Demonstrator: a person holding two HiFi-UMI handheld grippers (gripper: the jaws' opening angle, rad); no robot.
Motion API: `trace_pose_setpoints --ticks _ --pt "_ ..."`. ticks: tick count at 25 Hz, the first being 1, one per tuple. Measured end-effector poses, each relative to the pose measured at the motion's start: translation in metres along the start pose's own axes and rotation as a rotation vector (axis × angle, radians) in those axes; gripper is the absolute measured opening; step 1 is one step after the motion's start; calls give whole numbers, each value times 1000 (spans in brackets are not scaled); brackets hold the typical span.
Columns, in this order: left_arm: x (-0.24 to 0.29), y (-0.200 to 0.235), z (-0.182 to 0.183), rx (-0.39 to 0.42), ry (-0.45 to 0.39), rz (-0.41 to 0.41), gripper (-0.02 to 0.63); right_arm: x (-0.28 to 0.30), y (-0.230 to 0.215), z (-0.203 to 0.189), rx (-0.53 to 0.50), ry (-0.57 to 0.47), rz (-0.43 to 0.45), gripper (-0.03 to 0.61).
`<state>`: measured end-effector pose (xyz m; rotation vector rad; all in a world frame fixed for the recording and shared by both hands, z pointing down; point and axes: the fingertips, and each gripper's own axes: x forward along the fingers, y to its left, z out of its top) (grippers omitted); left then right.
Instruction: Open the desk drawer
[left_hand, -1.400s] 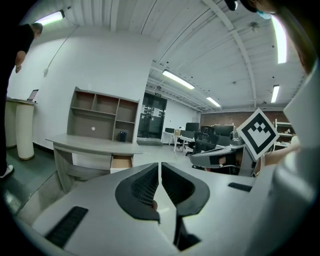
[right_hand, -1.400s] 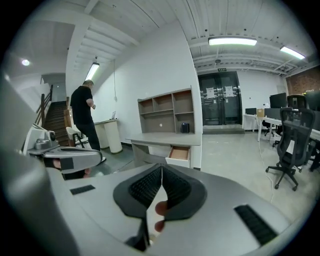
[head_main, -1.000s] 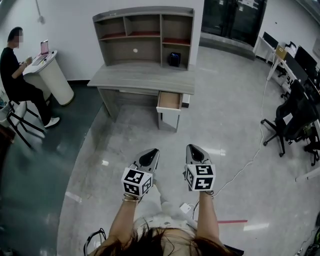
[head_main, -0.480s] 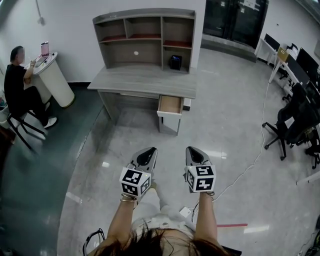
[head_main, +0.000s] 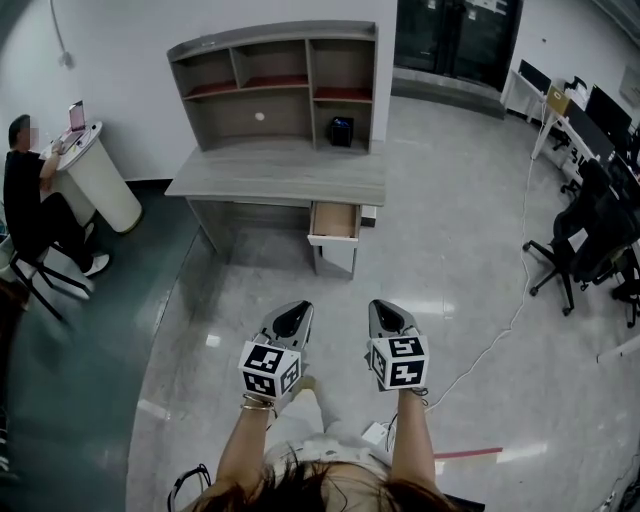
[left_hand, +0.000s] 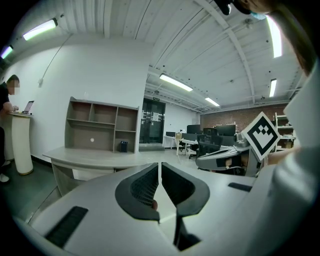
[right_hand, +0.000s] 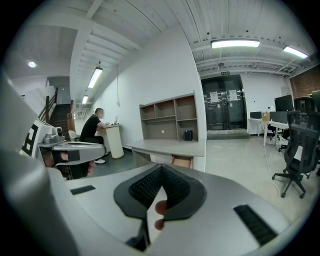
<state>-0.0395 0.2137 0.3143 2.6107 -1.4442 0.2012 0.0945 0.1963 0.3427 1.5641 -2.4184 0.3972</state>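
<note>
A grey desk (head_main: 275, 170) with a shelf unit (head_main: 270, 80) stands against the far wall, well ahead of me. Its drawer (head_main: 334, 222) at the right end is pulled out, showing a wooden inside. My left gripper (head_main: 296, 308) and right gripper (head_main: 382, 306) hang side by side over the floor, a good way short of the desk. Both are shut and hold nothing. In the left gripper view the jaws (left_hand: 160, 164) nearly touch, with the desk (left_hand: 100, 159) beyond. In the right gripper view the jaws (right_hand: 161, 166) meet, with the open drawer (right_hand: 181, 161) beyond.
A person (head_main: 30, 200) sits at a white round stand (head_main: 100, 175) at the left. Black office chairs (head_main: 585, 240) and desks fill the right side. A white cable (head_main: 500, 320) runs across the shiny floor. A small black object (head_main: 342, 131) sits on the shelf.
The head view has shifted a little: the desk and the seated person now sit slightly lower and further left. Both grippers stay side by side with their jaws unchanged.
</note>
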Motion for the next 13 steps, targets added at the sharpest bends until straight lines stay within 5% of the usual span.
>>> trace_pose_setpoints --ticks 13 --pt "37 28 8 26 50 -50 26 53 5 19 22 8 60 20"
